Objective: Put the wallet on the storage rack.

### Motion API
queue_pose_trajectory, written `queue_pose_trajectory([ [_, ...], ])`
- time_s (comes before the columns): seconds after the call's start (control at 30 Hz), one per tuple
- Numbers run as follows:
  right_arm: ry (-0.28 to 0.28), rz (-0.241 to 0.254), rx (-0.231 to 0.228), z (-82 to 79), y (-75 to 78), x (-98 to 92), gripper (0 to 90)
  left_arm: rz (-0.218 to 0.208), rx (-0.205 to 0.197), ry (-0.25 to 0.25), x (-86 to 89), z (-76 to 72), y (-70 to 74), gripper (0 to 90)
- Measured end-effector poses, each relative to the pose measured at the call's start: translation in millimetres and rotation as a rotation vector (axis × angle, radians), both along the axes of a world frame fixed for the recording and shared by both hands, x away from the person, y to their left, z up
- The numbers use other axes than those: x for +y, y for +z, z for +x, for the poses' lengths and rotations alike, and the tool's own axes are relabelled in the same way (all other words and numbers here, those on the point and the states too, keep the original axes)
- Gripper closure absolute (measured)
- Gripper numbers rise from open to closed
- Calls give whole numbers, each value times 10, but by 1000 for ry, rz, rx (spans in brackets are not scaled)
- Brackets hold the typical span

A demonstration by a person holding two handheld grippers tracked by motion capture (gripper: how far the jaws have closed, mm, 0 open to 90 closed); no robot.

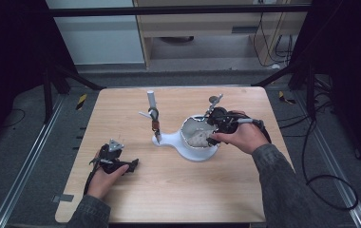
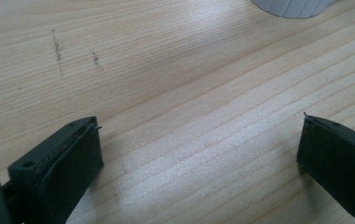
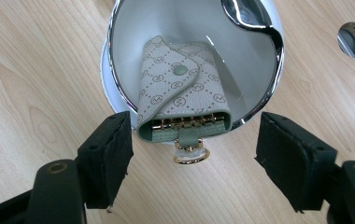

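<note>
**Key case in bowl, right gripper released above it**

Key case [image 3: 181,91] lay in the white bowl [image 3: 255,60], just ahead of the right gripper [image 3: 192,156]; its strap and gold ring [image 3: 192,156] overhung the rim between the jaws. Far end of case hidden against bowl wall. Jaws stood apart, pads touching nothing. Right hand [image 1: 238,137] angled down over bowl. Left gripper [image 2: 199,154] open, low over the table [image 2: 166,70], hand [image 1: 103,178] resting.
</note>
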State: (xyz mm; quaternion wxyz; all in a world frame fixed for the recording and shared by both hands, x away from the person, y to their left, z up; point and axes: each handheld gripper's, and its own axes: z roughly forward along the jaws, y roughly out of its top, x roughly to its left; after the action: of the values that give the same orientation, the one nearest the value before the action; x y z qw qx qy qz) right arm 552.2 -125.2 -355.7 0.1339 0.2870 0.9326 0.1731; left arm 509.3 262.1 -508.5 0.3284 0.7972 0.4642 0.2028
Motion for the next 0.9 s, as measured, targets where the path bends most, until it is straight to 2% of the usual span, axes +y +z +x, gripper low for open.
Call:
queue_pose_trajectory([
  [0.4,-29,23,-19,-16,3,-130,219,0,1,-2,-3,0,0,0],
  [0.67,-70,44,-40,-25,48,-217,133,-4,-1,0,-7,0,-2,0],
  [0.83,-93,64,-67,-41,80,-286,94,-4,0,-1,-10,0,-2,0],
  [0.9,-108,87,-70,-48,78,-328,94,-4,-1,-1,-10,-1,-2,0],
])
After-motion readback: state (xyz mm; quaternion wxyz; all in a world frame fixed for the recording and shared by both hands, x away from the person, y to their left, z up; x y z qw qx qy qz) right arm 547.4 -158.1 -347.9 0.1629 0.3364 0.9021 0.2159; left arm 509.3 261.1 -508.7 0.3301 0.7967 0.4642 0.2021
